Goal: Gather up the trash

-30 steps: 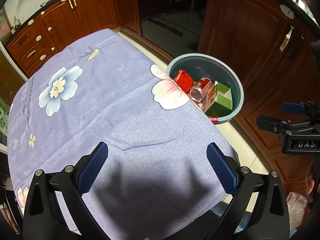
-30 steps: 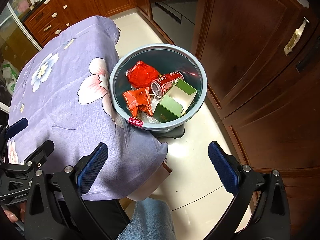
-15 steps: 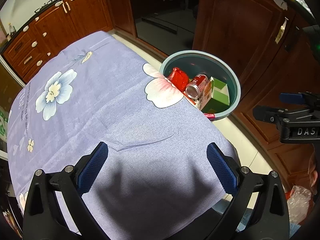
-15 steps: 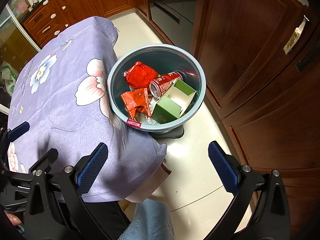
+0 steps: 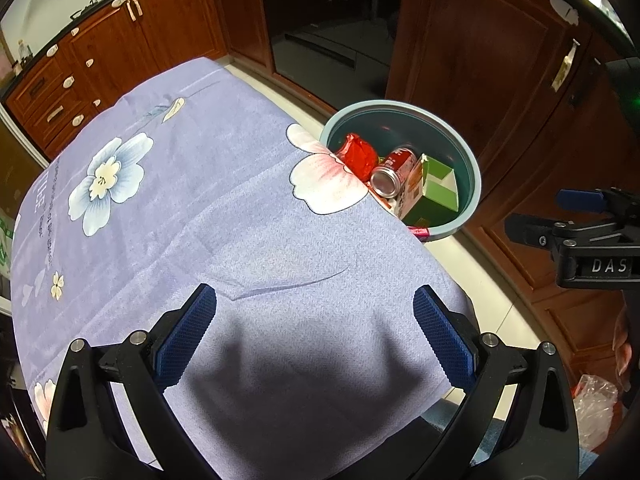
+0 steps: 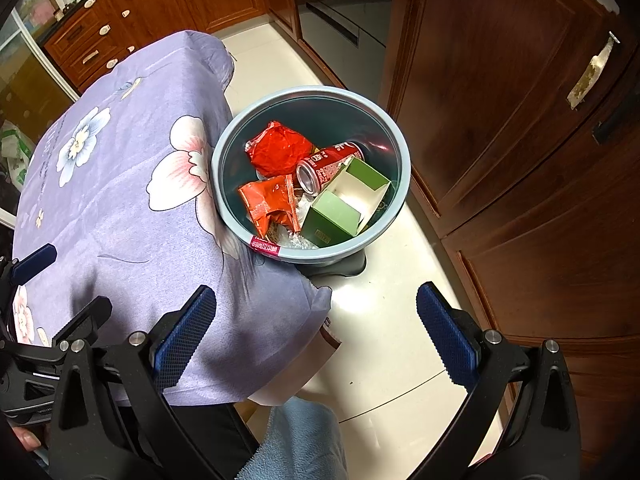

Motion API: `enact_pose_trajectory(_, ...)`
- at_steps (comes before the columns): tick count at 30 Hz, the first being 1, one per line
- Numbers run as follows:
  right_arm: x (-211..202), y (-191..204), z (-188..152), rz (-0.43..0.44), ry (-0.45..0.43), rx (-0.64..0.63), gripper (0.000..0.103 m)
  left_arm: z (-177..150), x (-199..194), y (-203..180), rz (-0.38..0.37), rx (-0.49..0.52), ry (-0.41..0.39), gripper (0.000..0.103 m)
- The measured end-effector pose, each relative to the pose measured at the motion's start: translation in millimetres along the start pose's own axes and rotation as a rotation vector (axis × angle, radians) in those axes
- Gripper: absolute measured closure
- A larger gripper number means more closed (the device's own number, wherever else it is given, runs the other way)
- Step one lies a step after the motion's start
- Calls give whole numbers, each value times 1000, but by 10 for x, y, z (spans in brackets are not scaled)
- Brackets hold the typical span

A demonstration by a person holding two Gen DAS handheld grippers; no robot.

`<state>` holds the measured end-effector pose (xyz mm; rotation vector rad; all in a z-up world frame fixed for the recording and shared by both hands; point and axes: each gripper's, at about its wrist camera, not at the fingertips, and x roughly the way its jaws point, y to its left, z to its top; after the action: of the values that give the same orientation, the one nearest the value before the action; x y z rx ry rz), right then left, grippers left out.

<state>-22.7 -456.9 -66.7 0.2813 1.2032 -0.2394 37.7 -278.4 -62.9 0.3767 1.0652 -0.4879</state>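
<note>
A blue-grey bin (image 6: 394, 148) (image 5: 474, 172) stands on the floor against the table's right edge. Inside lie a red crumpled wrapper (image 6: 280, 150) (image 5: 360, 154), an orange snack bag (image 6: 272, 202), a red soda can (image 6: 324, 168) (image 5: 390, 174) and an open green box (image 6: 340, 212) (image 5: 438, 190). My right gripper (image 6: 316, 328) hangs open above the floor near the table corner, nothing between its fingers. My left gripper (image 5: 314, 332) is open over the purple flowered tablecloth (image 5: 180, 208) (image 6: 112, 184), holding nothing. The right gripper shows at the right edge of the left wrist view.
Dark wooden cabinets (image 6: 500, 100) stand close behind and to the right of the bin. A row of drawers (image 5: 60, 96) lines the far wall. A pale tiled floor (image 6: 392, 320) runs between table and cabinets. A clear plastic bag (image 5: 592, 404) lies at lower right.
Both views have drifted slightly; the bin sits a little further from the left gripper and a touch higher in the right view. Both grippers stay open and empty.
</note>
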Motion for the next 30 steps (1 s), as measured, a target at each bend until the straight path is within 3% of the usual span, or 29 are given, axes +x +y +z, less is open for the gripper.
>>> enact_pose_trajectory(30,38,11,-8,-5,7,-5,7,-4,52,-3,11,4,21,4)
